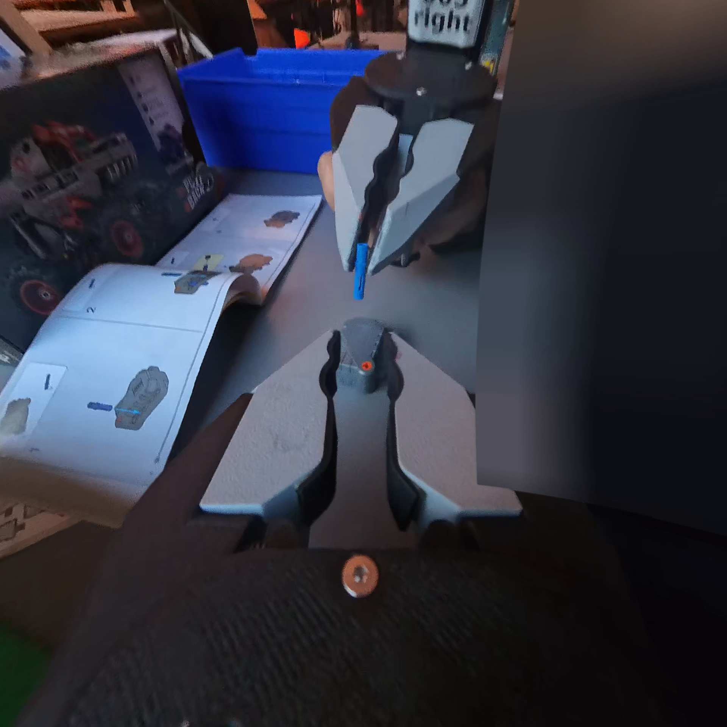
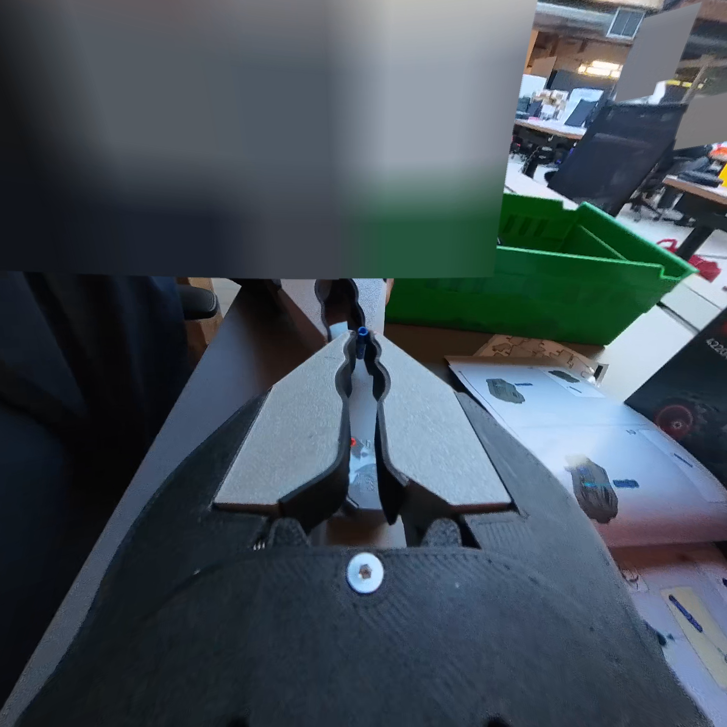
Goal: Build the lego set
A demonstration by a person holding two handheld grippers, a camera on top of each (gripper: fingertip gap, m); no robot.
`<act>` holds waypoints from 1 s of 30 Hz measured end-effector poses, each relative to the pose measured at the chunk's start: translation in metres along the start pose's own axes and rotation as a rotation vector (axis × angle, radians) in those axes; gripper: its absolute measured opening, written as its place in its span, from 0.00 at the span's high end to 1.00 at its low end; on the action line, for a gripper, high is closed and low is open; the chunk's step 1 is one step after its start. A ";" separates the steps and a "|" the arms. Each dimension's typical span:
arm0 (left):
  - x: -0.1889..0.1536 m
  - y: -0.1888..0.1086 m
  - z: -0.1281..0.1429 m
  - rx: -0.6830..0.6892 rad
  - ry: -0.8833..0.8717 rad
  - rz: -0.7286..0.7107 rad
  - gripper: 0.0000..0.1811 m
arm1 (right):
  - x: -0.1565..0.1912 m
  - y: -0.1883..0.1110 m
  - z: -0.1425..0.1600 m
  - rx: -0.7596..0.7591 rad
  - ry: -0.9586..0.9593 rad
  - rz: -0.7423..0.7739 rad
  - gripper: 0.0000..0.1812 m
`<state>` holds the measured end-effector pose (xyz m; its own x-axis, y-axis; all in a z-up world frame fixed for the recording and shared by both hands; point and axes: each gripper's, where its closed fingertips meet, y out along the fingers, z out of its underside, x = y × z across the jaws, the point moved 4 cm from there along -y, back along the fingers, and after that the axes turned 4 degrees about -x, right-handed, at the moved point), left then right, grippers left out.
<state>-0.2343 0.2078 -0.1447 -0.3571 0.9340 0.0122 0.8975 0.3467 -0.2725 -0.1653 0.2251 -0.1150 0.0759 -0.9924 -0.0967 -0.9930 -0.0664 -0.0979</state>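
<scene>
Just beyond the tips of the left gripper [image 1: 360, 346], a grey lego block [image 1: 360, 356] with a small orange-red dot on its near face sits pinched between the two fingertips, so the left gripper is clamped on that block above the grey table [image 1: 314, 283]. Straight past the block, close but not touching it, the right gripper [image 1: 360, 265] points back toward it with its fingers drawn together on a blue pin [image 1: 359, 275], which sticks out of the tips toward the block. From the right wrist view the same blue pin [image 2: 361, 343] shows as a short stub held at the very tips of the right gripper [image 2: 361, 342], and part of the grey block with its red dot shows low in the gap between the fingers. To the left of the block, an open instruction booklet [image 1: 130, 354] lies on the table with one page curling upward. Beyond the booklet from the block stands the dark set box [image 1: 78, 189] showing a red-wheeled truck, and behind the right gripper sits a blue bin [image 1: 259, 114]. A green bin [image 2: 550, 283] shows in the right wrist view, beyond the booklet [image 2: 550, 425].
</scene>
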 end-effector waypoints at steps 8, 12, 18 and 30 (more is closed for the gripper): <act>0.006 0.005 0.009 0.054 -0.039 -0.017 0.88 | -0.006 -0.011 0.016 0.125 0.003 -0.009 0.99; 0.005 0.005 0.010 0.061 -0.080 0.006 0.87 | -0.004 -0.012 0.026 0.204 0.003 -0.043 0.99; -0.001 0.012 0.014 0.114 -0.018 0.008 0.85 | 0.010 -0.011 0.030 0.253 -0.019 -0.100 0.99; 0.003 0.030 0.023 0.222 0.220 0.084 0.78 | 0.013 -0.011 0.051 0.336 0.015 -0.092 0.99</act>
<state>-0.2144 0.2190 -0.1753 -0.1982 0.9631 0.1823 0.8344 0.2633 -0.4842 -0.1492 0.2181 -0.1653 0.1598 -0.9854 -0.0581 -0.8966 -0.1203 -0.4261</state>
